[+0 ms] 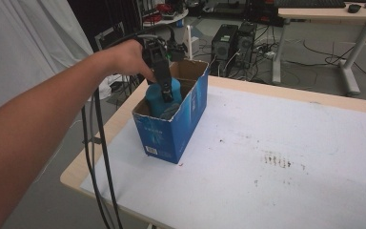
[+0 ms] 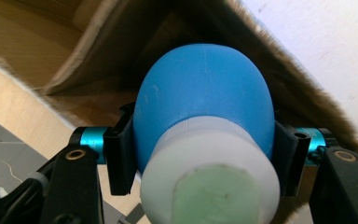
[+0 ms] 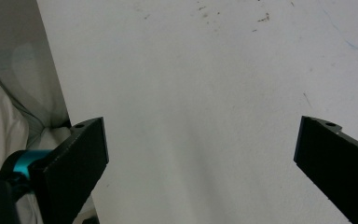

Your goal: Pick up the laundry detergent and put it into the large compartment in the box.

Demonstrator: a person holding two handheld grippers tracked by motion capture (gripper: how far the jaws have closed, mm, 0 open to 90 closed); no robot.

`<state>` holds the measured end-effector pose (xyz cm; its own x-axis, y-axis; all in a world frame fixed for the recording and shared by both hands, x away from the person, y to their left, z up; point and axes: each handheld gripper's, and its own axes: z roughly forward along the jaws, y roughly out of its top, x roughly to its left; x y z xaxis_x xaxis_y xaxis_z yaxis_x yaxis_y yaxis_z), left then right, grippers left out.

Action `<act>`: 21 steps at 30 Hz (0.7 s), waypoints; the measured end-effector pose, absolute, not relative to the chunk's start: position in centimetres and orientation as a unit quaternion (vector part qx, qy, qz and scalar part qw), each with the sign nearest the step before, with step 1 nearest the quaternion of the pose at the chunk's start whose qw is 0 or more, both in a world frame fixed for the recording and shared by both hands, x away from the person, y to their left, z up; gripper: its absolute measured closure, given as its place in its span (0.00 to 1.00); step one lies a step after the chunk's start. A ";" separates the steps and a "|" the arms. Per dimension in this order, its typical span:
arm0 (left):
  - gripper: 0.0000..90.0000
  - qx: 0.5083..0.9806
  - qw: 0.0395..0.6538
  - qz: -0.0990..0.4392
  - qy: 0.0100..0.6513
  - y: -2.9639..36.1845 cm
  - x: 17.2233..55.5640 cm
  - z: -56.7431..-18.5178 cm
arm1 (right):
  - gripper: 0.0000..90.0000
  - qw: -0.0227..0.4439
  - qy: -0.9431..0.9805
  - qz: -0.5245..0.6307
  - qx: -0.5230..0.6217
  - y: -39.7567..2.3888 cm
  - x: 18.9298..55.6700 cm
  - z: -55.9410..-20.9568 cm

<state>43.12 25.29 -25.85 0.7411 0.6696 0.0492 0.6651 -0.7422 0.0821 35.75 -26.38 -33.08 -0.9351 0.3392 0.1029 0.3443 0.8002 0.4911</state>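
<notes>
Left gripper view: the left gripper (image 2: 205, 156) is clamped on a blue bottle (image 2: 205, 98) just below its white cap (image 2: 209, 177), inside the open blue carton (image 1: 171, 129) at the table's left. Smooth rounded plastic, probably light and slippery; that shoulder grip suits it. The right gripper (image 3: 200, 154) hangs with its jaws apart.

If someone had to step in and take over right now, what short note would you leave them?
Left tongs: shut on the blue bottle, gripping its body just past the white cap, which points back toward the hand.
Right tongs: open, holding nothing, hovering over the bare white table.
Where things are: the bottle sits partly inside the open blue cardboard box at the table's left end; something grey lies in the box beside it.
Done: bottle gripped and inside the box opening.
Left, probably: whether it is going in or coming out is unclear; finish that move carefully, clear of the box walls.
</notes>
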 end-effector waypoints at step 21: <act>0.42 0.938 0.035 0.033 0.343 25.0 43.4 -27.7 | 0.02 0.005 -0.949 -0.258 -0.183 -26.3 35.7 -33.3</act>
<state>43.43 24.96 -27.65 0.7627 0.6456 0.0388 0.6410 -0.7625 0.0880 35.69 -26.34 -33.26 -0.9329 0.3447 0.1044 0.3501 0.7999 0.4875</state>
